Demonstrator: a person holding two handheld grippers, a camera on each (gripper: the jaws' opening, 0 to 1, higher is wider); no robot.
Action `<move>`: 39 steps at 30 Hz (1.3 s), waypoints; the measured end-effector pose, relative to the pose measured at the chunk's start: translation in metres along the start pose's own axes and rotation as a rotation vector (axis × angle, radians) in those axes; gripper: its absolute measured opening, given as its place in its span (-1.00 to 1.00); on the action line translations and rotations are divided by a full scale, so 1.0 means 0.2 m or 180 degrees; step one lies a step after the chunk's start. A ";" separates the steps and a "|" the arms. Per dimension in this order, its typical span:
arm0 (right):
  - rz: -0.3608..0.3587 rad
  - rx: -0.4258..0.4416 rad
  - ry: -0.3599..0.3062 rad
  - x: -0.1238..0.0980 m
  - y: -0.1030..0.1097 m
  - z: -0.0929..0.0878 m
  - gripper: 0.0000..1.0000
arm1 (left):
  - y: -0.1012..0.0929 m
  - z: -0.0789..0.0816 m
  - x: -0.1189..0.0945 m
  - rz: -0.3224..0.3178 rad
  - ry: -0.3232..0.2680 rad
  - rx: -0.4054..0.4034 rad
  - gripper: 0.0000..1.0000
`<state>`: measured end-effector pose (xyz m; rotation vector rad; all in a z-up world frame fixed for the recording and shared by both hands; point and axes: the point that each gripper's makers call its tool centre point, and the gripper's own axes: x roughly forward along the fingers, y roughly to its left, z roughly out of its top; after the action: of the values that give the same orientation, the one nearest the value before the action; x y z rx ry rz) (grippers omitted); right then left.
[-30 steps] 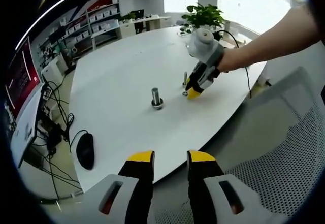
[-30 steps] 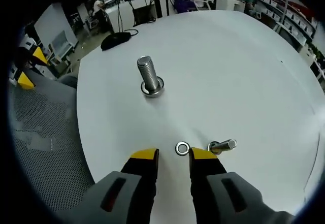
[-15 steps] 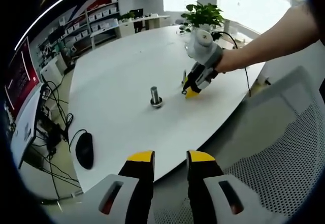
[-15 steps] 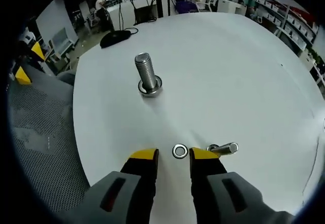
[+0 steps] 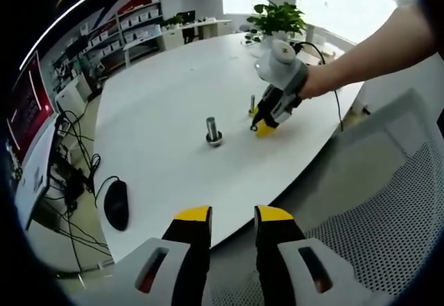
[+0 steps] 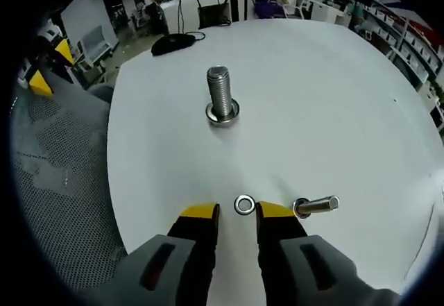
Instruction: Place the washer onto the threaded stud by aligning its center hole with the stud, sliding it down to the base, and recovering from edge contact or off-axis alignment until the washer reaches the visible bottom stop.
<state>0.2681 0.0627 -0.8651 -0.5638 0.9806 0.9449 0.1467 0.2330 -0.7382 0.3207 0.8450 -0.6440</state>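
Note:
A steel threaded stud (image 6: 222, 100) stands upright on the white table (image 6: 319, 98), with a washer around its base. A loose washer (image 6: 244, 204) lies flat on the table just ahead of my right gripper (image 6: 237, 213), between its yellow fingertips (image 6: 200, 214). The jaws are open and do not grip it. In the left gripper view the stud (image 5: 211, 131) is at mid table and the right gripper (image 5: 262, 124) reaches down beside it. My left gripper (image 5: 233, 214) hovers open off the table's near edge, holding nothing.
A second bolt (image 6: 316, 205) lies on its side right of the loose washer. A black mouse (image 5: 116, 205) rests near the table's left edge. A mesh chair (image 5: 388, 209) sits on the right, and a potted plant (image 5: 277, 21) stands at the far side.
The right gripper view has shifted, so the stud now sits further right and lower. The washer stays between the right fingertips. The left gripper has not moved.

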 end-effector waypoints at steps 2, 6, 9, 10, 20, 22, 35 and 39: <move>0.0016 -0.0042 0.0065 0.01 -0.01 0.01 -0.59 | 0.01 0.00 0.00 0.0011 -0.0006 -0.0016 -0.56; 0.0036 -0.0172 0.0269 0.02 -0.02 0.01 -0.63 | -0.01 -0.02 0.01 -0.0020 0.0065 0.0027 -0.56; 0.0025 -0.0272 0.0395 0.02 -0.01 0.02 -0.68 | -0.01 -0.03 0.01 -0.0029 0.0090 0.0034 -0.57; 0.0017 -0.0287 0.0407 0.02 -0.01 0.02 -0.69 | -0.01 -0.02 0.01 -0.0020 0.0077 0.0014 -0.57; 0.0218 -0.0326 0.0715 0.03 -0.01 0.03 -0.79 | 0.00 -0.01 0.00 0.0008 0.0022 -0.0015 -0.57; 0.0263 -0.0485 0.0729 0.03 -0.01 0.02 -0.78 | 0.01 -0.01 0.00 0.0021 0.0025 -0.0004 -0.57; 0.0264 -0.0721 0.0679 0.00 -0.04 -0.03 -0.54 | 0.00 0.00 0.00 -0.0002 0.0011 -0.0029 -0.60; 0.0296 -0.0819 0.0681 -0.01 -0.04 -0.06 -0.53 | 0.00 -0.01 0.01 -0.0027 0.0052 -0.0015 -0.60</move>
<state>0.2694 0.0486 -0.8682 -0.8550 1.0905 1.1190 0.1455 0.2328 -0.7409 0.3185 0.8638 -0.6480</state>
